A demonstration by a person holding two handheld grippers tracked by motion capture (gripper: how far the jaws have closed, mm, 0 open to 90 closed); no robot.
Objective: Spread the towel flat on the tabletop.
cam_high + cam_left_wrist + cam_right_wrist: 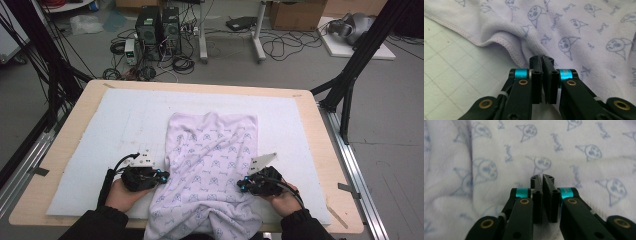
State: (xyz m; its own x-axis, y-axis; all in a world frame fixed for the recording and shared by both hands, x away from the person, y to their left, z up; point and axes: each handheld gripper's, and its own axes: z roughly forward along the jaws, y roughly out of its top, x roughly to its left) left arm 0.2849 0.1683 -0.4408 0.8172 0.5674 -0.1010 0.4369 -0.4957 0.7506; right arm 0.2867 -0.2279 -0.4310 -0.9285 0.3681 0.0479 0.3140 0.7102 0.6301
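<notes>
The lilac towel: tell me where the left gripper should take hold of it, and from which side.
Grip the stitched hem of the lilac towel on its left edge, where it buckles up off the white mat. Come in from the left, low over the mat, so one finger can slide under the raised fold. The left gripper sits shut just beside it.

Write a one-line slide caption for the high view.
A person's two claws, left and right, both shut, flank a lilac printed towel spread on a white mat.
</notes>
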